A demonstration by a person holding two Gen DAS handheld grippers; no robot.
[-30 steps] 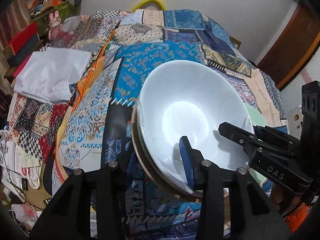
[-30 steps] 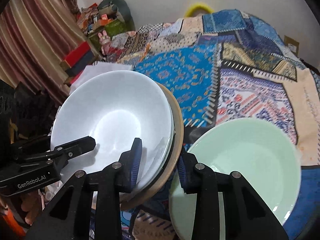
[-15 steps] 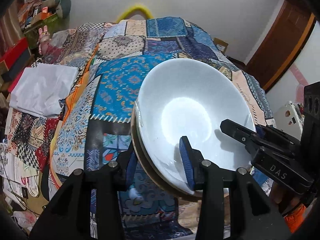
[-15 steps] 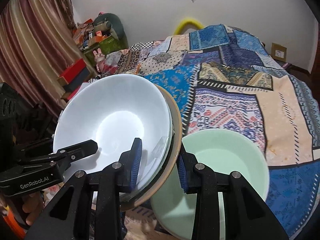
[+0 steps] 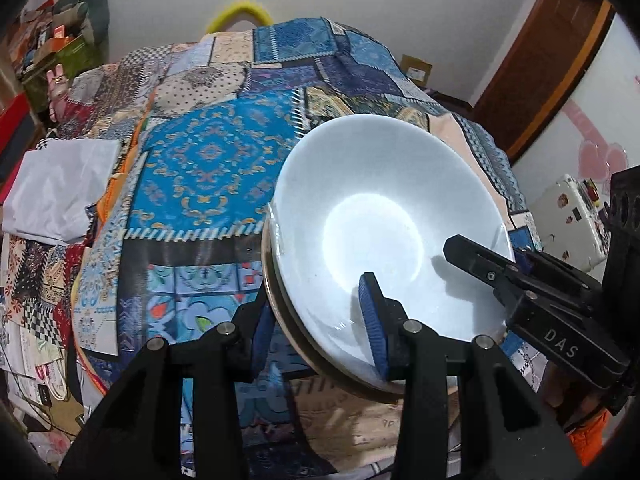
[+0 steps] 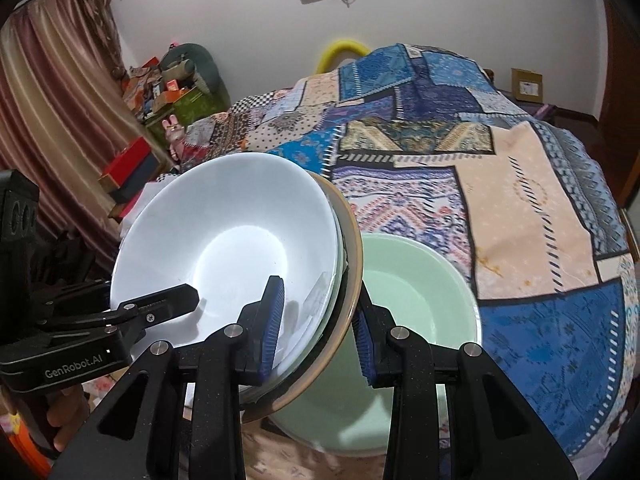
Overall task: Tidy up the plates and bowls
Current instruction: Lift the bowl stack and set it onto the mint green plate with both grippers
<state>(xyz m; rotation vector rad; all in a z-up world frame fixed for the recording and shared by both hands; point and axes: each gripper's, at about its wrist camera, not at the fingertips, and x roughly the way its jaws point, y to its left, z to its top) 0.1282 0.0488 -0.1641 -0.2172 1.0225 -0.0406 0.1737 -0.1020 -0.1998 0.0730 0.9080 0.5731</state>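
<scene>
both grippers (image 5: 320, 328) (image 6: 318, 326) clamp tilted bowl stack (image 6: 224, 248).

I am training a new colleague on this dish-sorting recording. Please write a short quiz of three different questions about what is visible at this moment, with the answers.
1. True or false: only one gripper holds the stack of dishes.
2. Multiple choice: what colour is the top bowl of the held stack? A) green B) white C) brown
3. Short answer: what lies on the bedspread beside the held stack, in the right wrist view?

Key
1. False. The left gripper and the right gripper both clamp the stack's rim, from opposite sides.
2. B. The white bowl sits on top; a tan rim shows beneath it.
3. A pale green bowl, on the patchwork bedspread.
</scene>
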